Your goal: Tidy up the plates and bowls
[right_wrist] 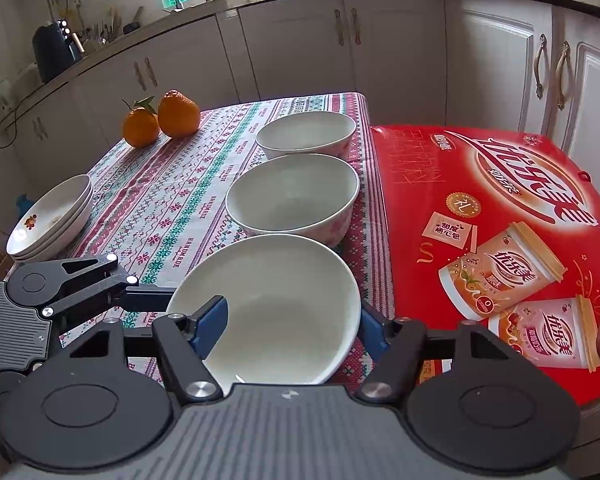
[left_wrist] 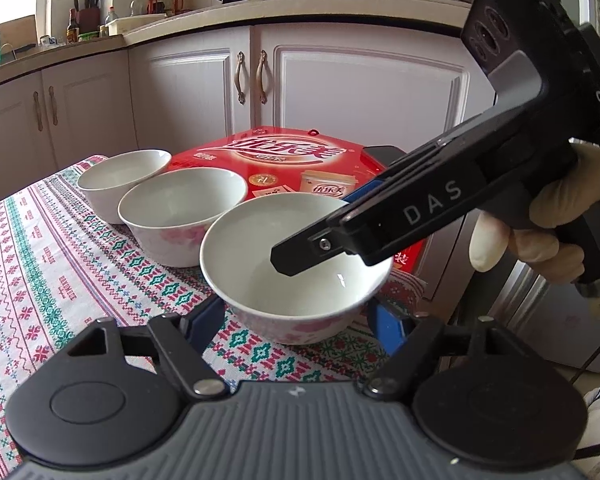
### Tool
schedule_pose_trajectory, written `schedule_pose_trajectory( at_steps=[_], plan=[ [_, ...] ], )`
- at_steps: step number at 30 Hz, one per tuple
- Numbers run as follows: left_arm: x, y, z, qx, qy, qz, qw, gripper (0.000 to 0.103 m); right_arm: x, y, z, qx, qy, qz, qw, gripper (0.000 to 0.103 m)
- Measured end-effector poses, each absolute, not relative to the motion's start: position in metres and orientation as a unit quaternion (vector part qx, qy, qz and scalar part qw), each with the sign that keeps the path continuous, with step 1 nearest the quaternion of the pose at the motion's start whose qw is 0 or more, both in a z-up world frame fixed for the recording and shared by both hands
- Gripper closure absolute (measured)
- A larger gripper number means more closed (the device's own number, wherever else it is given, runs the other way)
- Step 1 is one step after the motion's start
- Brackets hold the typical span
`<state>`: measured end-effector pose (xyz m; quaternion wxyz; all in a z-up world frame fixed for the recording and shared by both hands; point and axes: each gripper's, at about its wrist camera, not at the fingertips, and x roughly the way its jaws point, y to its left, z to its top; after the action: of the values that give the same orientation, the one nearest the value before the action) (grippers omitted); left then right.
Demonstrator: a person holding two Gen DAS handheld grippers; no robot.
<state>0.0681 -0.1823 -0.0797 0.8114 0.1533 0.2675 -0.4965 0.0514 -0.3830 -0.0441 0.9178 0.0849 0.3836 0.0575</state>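
Three white bowls with pink flowers stand in a row on the patterned tablecloth. The near bowl (left_wrist: 296, 268) (right_wrist: 272, 308) sits between the open blue fingers of my left gripper (left_wrist: 296, 320), which straddles its base. My right gripper (right_wrist: 288, 328) comes in from the right and straddles the bowl's right rim, one blue finger (right_wrist: 210, 326) inside the bowl and one outside; I cannot tell if it pinches the rim. The middle bowl (left_wrist: 184, 216) (right_wrist: 294, 196) and far bowl (left_wrist: 124, 180) (right_wrist: 306, 134) stand free. A stack of shallow plates (right_wrist: 50, 218) sits at the table's left edge.
A large red gift box (right_wrist: 496, 220) (left_wrist: 284, 160) lies right of the bowls. Two oranges (right_wrist: 160, 120) sit at the table's far left. White kitchen cabinets (left_wrist: 340, 80) stand behind the table.
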Motion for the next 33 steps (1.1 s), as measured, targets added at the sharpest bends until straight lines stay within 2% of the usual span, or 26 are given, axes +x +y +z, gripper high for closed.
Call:
schedule_pose_trajectory(
  at_steps=[16,33],
  plan=[
    [0.071,-0.135,-0.058,0.146,0.272,-0.457,0.834,0.025,0.068,-0.333,-0.031,0.056,0.380,0.110,0.916,0.029],
    [0.095,-0.068,-0.057,0.116,0.292,-0.397,0.862,0.025,0.117,-0.263,-0.031,0.021,0.385,0.175,0.906,0.029]
  ],
)
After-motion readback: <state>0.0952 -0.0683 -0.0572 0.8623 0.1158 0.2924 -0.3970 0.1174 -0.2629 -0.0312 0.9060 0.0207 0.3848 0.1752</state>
